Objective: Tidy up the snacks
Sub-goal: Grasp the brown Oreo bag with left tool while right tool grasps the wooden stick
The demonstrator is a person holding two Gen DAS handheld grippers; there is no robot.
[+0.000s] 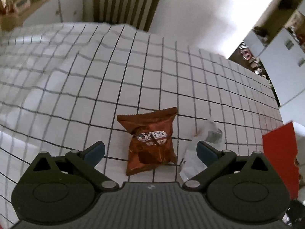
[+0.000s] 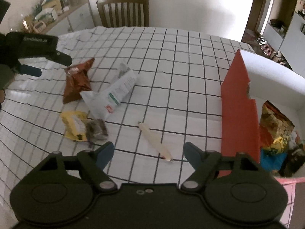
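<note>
A brown Oreo packet (image 1: 151, 143) lies on the checked tablecloth, between the fingers of my open left gripper (image 1: 150, 149), which hovers just above it. The packet also shows in the right wrist view (image 2: 77, 80), with the left gripper (image 2: 36, 64) over its far left end. A white wrapped snack (image 2: 114, 91) lies beside it, also at the left view's right (image 1: 192, 158). My right gripper (image 2: 148, 152) is open and empty above a pale stick snack (image 2: 155, 141). A yellow packet (image 2: 74, 125) and a dark wrapped snack (image 2: 96, 130) lie to the left.
A red and white box (image 2: 239, 114) stands at the right and holds several snack bags (image 2: 276, 131); its red side shows in the left view (image 1: 280, 156). A wooden chair (image 2: 123, 9) stands behind the table. A sideboard with clutter (image 2: 49, 17) is at the back left.
</note>
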